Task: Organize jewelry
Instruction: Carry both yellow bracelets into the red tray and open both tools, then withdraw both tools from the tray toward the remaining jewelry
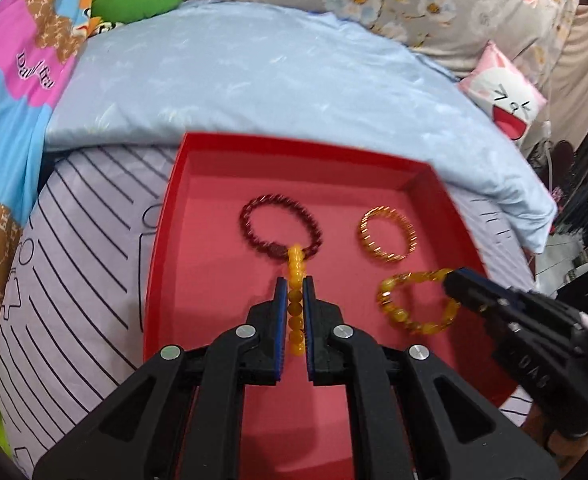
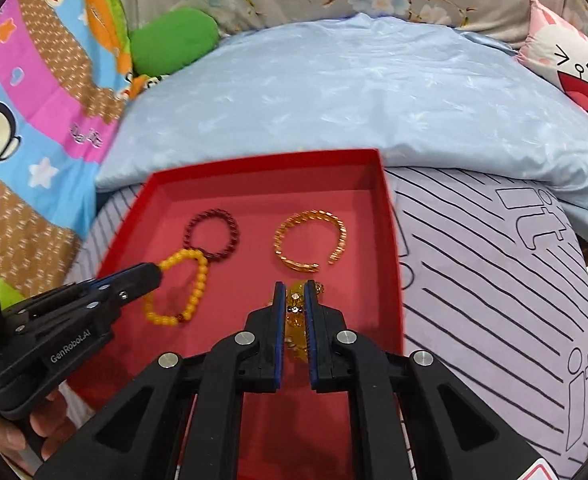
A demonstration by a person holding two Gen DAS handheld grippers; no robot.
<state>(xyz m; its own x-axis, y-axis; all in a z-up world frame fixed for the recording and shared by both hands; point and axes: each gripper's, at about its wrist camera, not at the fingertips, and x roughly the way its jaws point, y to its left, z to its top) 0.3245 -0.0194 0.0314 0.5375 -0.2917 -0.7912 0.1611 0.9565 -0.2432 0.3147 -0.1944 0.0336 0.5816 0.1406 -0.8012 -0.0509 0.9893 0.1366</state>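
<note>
Bracelets are going into the red box (image 1: pixel 166 240) on the bed. Left tool (image 1: pixel 294 280) is squeezed shut on a yellow bead bracelet (image 2: pixel 192 280), which hangs low over the box floor. Right tool (image 2: pixel 294 286) is squeezed shut on an amber bead bracelet (image 1: pixel 409 300). Dark red bracelet (image 1: pixel 280 226) and gold bangle (image 1: pixel 387 234) lie inside already. Next, I think, both tools need to open and let go.

The left gripper (image 1: pixel 295 280) points steeply down, its jaws pinched nearly together on a yellow bead bracelet (image 1: pixel 295 304). The right gripper (image 2: pixel 295 285) tilts the same way, clamped on an amber bracelet (image 2: pixel 295 320). In the left view it enters from four o'clock; fingers (image 2: pixel 18 432) wrap the left handle.
</note>
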